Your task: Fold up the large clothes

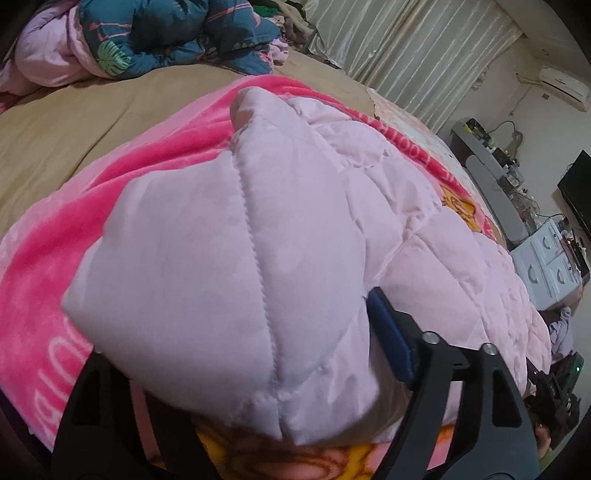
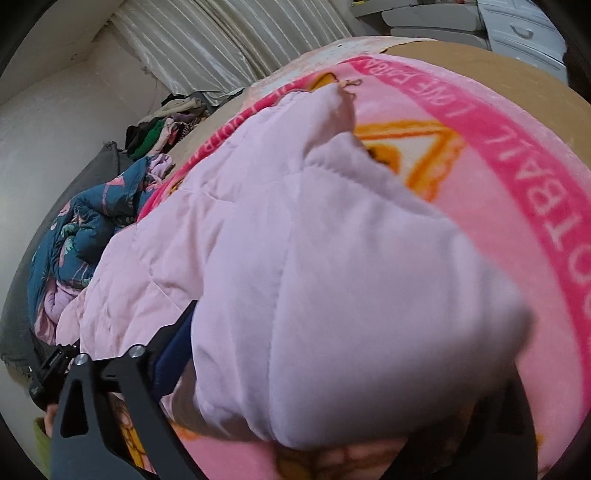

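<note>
A pale pink quilted garment (image 1: 303, 229) lies bunched on a bright pink lettered blanket (image 1: 48, 266) spread over the bed. A thick fold of it fills the space between the fingers of my left gripper (image 1: 236, 325), whose jaws stand wide. Only the blue pad (image 1: 388, 332) of the right-hand finger shows, beside the fabric; the other finger is hidden under the cloth. In the right wrist view another fold of the garment (image 2: 332, 295) lies across my right gripper (image 2: 351, 339), also wide apart, with one blue pad (image 2: 173, 358) at the fabric's left edge and the other finger covered.
A tan sheet (image 1: 74, 122) covers the bed. A teal leaf-patterned duvet (image 1: 166, 33) is heaped at the far end, with a pile of clothes (image 2: 162, 129) near the curtains (image 1: 424, 55). White drawers (image 1: 546, 266) and a dark screen (image 1: 578, 188) stand beside the bed.
</note>
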`<state>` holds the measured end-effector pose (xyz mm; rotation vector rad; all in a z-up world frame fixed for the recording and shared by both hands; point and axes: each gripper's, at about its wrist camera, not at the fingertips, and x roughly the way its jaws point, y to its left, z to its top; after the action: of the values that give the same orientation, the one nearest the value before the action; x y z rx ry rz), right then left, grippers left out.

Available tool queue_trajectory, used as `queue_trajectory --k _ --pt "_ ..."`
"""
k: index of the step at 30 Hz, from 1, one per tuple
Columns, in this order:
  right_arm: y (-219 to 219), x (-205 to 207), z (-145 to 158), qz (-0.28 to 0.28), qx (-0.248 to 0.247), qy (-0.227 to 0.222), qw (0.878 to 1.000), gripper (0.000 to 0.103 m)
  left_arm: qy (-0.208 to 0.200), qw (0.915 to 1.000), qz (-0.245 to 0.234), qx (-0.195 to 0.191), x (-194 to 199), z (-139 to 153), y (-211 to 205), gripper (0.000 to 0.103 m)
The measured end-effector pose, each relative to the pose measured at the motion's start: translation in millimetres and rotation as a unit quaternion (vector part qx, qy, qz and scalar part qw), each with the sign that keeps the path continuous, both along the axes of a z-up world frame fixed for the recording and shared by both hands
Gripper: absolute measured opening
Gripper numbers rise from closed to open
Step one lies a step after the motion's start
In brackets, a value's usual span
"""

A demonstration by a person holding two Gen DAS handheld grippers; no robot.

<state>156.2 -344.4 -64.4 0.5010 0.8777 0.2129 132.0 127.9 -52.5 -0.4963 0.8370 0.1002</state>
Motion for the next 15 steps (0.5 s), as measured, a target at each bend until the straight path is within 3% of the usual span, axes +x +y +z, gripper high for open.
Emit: queue_trajectory --k 4,11,15 --pt "-11 -11 2 0.001 -0.005 0.001 1.0 0.099 0.013 0.9997 0.018 0.009 -11 1 1 0.094" --pt "-25 -43 26 -0.02 -0.059 -0.033 0.998 0.099 0.002 0.999 0.042 0.012 -46 15 7 0.094" --pt "-30 -60 50 -0.034 -0.084 -0.068 0.994 0.099 -0.03 0.9981 0.051 0.015 -73 34 5 0.094"
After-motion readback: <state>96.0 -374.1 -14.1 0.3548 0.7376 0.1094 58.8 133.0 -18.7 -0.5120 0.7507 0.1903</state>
